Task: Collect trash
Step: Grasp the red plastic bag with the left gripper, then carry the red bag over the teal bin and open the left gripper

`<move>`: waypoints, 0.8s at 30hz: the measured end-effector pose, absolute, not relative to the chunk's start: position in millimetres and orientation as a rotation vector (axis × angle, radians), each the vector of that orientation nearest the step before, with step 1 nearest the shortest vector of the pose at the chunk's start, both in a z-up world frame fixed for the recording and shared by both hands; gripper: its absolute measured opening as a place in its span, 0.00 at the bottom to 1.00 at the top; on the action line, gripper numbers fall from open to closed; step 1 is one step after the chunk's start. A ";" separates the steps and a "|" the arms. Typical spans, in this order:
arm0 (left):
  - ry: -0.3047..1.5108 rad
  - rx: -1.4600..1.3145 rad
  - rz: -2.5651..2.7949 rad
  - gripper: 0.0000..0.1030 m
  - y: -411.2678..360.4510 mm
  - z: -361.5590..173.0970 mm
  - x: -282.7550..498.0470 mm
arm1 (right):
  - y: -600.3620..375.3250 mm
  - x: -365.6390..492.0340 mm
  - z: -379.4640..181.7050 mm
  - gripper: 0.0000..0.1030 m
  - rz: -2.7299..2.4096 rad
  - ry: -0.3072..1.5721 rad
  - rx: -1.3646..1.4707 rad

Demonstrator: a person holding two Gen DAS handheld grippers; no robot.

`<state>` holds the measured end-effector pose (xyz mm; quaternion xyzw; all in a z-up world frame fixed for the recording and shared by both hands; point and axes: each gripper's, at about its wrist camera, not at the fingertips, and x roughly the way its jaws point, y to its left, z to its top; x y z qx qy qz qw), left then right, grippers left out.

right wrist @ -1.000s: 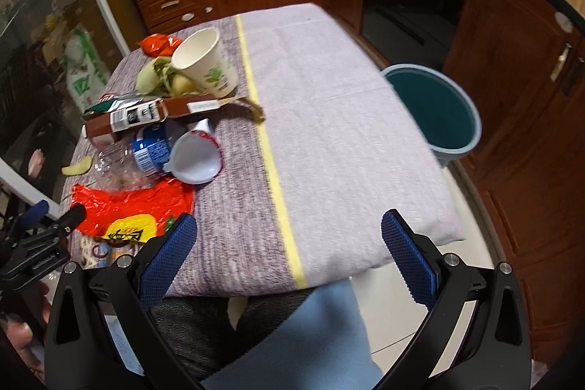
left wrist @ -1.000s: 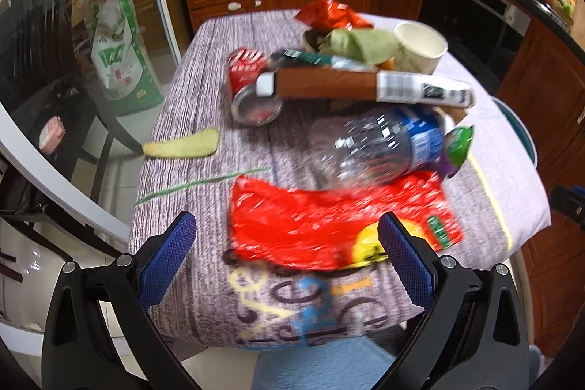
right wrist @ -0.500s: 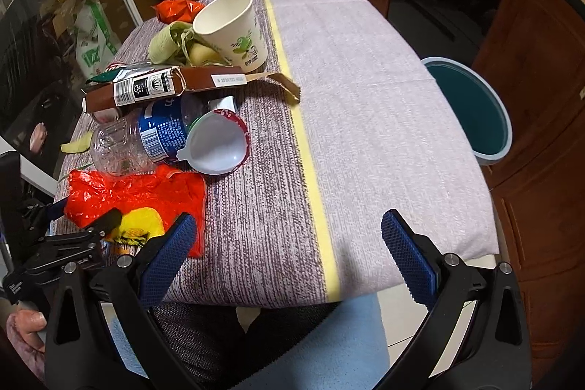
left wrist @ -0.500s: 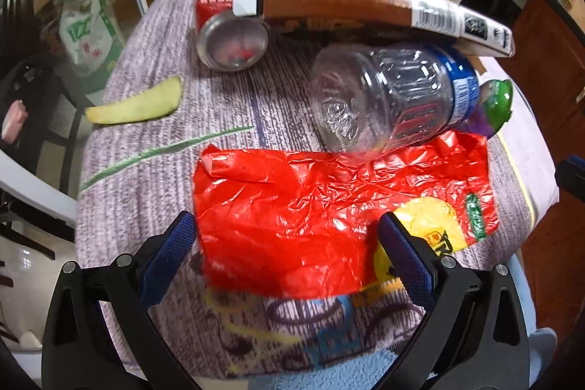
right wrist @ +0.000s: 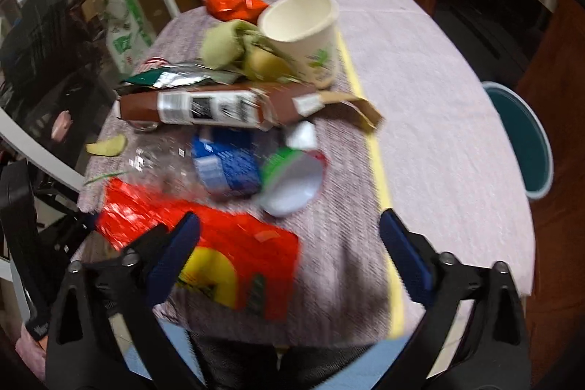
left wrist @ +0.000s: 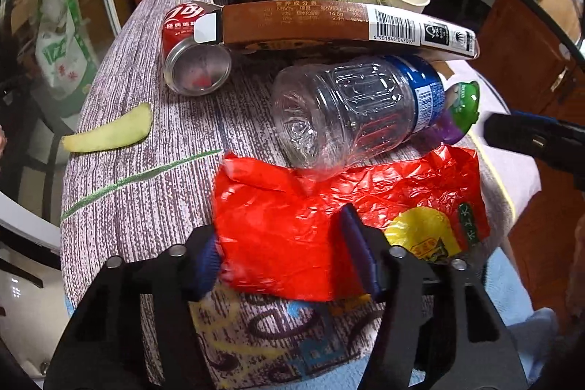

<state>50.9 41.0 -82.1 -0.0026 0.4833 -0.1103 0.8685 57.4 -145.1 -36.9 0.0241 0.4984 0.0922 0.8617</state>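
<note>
red wrapper (left wrist: 292, 225), left hand-held gripper (left wrist: 281, 258) closing

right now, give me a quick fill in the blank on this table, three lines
1. The left claw is closing on the ____ plastic bag.
2. The clear bottle lies on its ____.
3. The soda can is ____ in colour.
4. The teal bin stands on the ____, beside the table.

Missing words: red; side; red; floor

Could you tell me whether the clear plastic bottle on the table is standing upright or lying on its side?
On its side: the clear plastic bottle lies along the tablecloth, base facing the left camera.
</note>
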 end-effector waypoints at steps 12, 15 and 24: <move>1.043 -0.011 -0.245 0.67 54.4 -80.7 46.6 | -128.5 73.0 -56.1 0.10 0.259 1.082 0.036; 1.033 0.018 -0.247 0.25 46.6 -76.7 42.2 | -137.5 69.6 -53.8 0.09 0.260 1.082 0.058; 0.975 0.061 -0.287 0.06 28.8 -39.5 17.1 | -166.7 60.7 -50.3 0.09 0.240 1.072 0.123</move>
